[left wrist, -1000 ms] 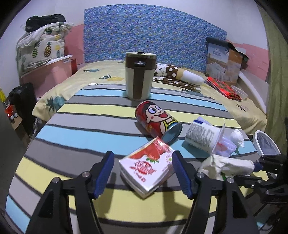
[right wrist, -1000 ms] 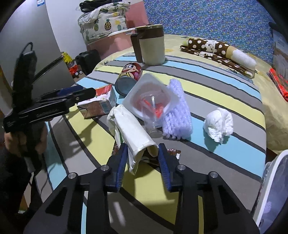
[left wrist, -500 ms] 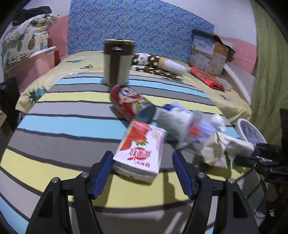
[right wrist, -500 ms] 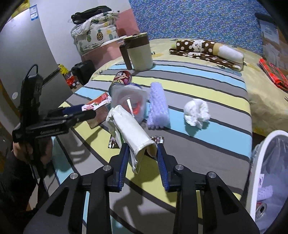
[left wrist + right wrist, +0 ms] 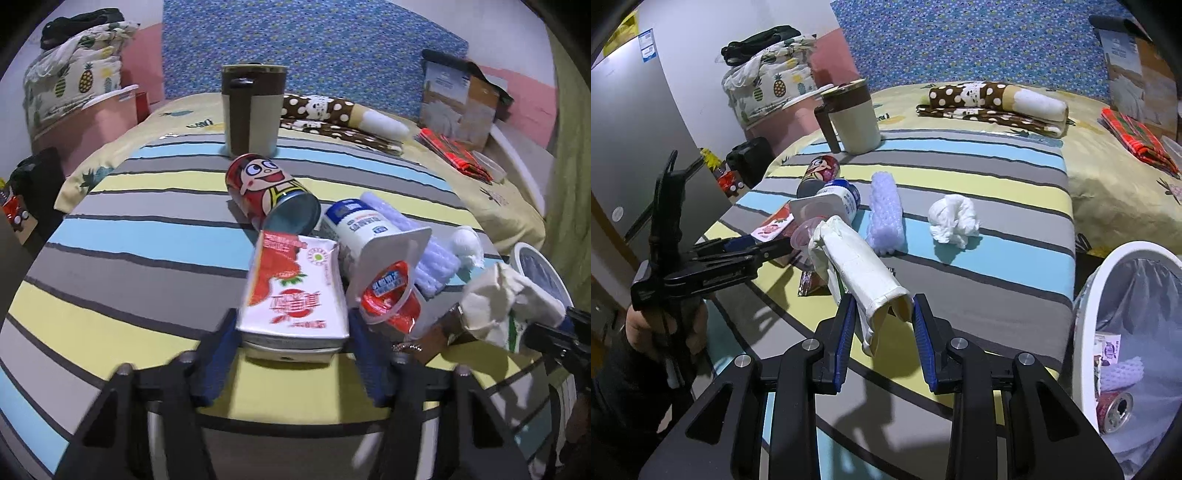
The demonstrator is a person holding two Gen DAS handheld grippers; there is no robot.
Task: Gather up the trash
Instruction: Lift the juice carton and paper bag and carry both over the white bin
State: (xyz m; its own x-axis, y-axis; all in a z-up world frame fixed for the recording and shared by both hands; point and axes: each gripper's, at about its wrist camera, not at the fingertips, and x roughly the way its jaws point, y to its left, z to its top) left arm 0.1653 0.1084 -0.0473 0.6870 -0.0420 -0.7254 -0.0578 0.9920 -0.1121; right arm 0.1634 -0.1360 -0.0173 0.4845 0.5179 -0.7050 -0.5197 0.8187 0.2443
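Note:
A red-and-white strawberry drink carton [image 5: 295, 291] lies on the striped table, between the blue pads of my left gripper [image 5: 293, 343]. Its jaws are closing and stand close beside the carton's sides. My right gripper [image 5: 882, 314] is shut on a crushed white paper cup [image 5: 860, 266], held above the table's near edge. In the left wrist view that cup [image 5: 506, 295] hangs at the right. A red cartoon can [image 5: 266, 192], a white yoghurt cup [image 5: 369, 236], a purple foam net [image 5: 886, 214] and a tissue wad [image 5: 955, 221] lie behind.
A white bin [image 5: 1086, 332] lined with a bag stands at the table's right, holding a can and other trash. A brown-and-cream mug [image 5: 253, 110] stands at the table's far side. A bed with a dotted roll [image 5: 993, 99] lies beyond. A brown wrapper [image 5: 810, 284] lies near the cup.
My left gripper moved forward until the strawberry carton sits between its jaws, which have narrowed. My right gripper drew back toward the bin with the crushed cup, which now hangs clear of the other trash.

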